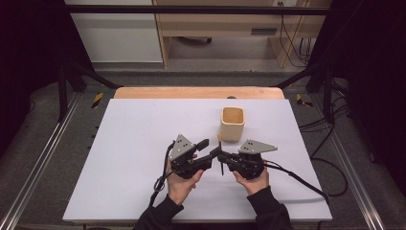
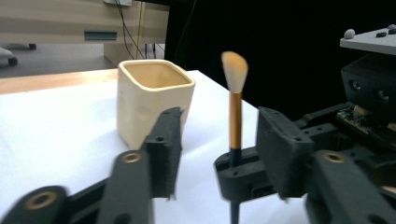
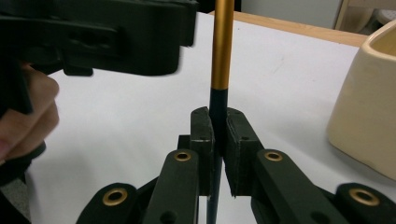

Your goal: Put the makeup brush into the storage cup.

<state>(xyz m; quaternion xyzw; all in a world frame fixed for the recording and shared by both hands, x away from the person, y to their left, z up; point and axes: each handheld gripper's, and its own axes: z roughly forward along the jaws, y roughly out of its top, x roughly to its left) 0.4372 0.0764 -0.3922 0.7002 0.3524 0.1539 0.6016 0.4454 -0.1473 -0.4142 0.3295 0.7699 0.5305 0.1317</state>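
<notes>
On the white table (image 1: 134,158), just before the cream cup (image 2: 154,100), the left gripper (image 2: 217,149) waits spread while the right gripper (image 3: 217,140) pinches the brush (image 2: 235,121) upright by its dark lower handle. It looks light, stiff and slippery with soft bristles, so the handle seems the safest hold.

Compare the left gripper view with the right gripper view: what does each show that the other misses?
Left gripper view alone: the brush's pale bristle tip, the cup's open mouth, and the left gripper with jaws open. Right gripper view alone: the right gripper with jaws shut on the handle, and a hand. Both: the brush upright, the cup, the white table.
</notes>
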